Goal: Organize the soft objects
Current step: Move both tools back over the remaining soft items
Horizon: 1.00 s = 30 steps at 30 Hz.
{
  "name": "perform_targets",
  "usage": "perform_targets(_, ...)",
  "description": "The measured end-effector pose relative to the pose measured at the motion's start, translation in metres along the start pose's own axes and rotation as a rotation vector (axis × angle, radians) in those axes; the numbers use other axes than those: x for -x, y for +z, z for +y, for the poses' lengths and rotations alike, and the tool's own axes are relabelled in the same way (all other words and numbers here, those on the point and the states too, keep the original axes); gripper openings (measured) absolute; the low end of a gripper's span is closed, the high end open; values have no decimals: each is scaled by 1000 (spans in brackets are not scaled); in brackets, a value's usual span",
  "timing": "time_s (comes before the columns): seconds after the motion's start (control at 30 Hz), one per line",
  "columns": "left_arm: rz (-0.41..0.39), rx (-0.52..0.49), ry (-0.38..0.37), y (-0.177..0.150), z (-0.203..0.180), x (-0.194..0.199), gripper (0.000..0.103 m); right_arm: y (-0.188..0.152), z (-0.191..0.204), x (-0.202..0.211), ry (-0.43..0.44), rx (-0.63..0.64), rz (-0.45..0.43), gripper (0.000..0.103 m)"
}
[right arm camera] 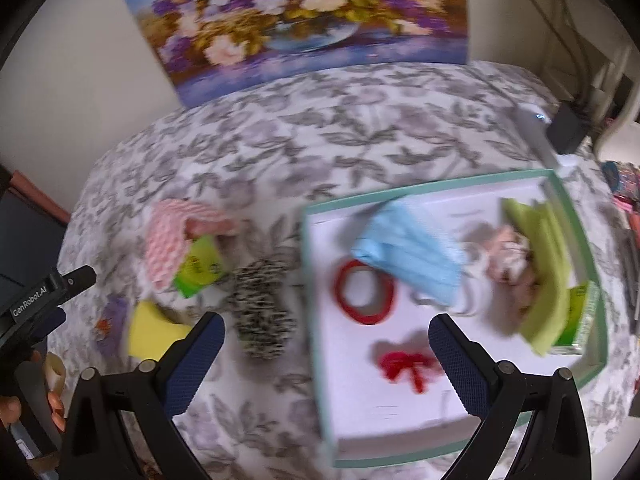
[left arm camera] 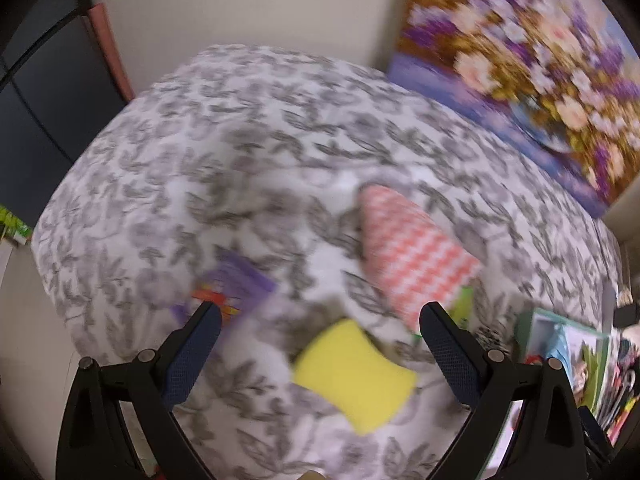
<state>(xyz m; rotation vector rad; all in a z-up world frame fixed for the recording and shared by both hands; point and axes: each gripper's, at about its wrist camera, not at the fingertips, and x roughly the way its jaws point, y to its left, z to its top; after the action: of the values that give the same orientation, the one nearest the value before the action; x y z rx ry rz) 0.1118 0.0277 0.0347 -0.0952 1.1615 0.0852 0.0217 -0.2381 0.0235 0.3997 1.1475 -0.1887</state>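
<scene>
Left wrist view shows my left gripper point(left arm camera: 320, 320) spread wide and empty above the desk point(left arm camera: 240, 140), which wears a grey leaf-print cloth; a yellow sponge point(left arm camera: 352, 376) lies between the two fingers' lines, on the cloth; a pink chevron cloth point(left arm camera: 412, 256) lies just beyond it toward the right finger, and a blurred purple item point(left arm camera: 240, 280) sits near the left fingertip. Right wrist view shows my right gripper point(right arm camera: 326, 328) also wide apart, holding nothing; it hangs over the near edge of a mint-rimmed white tray point(right arm camera: 580, 232); inside the tray lie a blue face mask point(right arm camera: 404, 256), a red band point(right arm camera: 364, 296), a red bow point(right arm camera: 408, 364), a yellow-green cloth point(right arm camera: 548, 272) and a pinkish crumpled piece point(right arm camera: 508, 260); left of the tray, on the cloth, rests a black-and-white speckled scrunchie point(right arm camera: 260, 312); a flower painting point(right arm camera: 304, 16) leans against the wall behind.
</scene>
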Motion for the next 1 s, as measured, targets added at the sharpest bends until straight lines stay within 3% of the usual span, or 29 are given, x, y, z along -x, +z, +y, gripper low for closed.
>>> perform_targets(0.17,-34,13,36,0,39,2,99,-3,30,-9,42,45,17,103)
perform_targets(0.37,49,37,48,-9,69,-28,99,-11,69,-25,97,104,53,103)
perform_targets(0.67,120,46,36,-16,86,-56,99,-43,121,-64,122,264,167,103)
perform_targets(1.0,186,42,48,-16,99,-88,99,-61,145,-91,105,352,232,103)
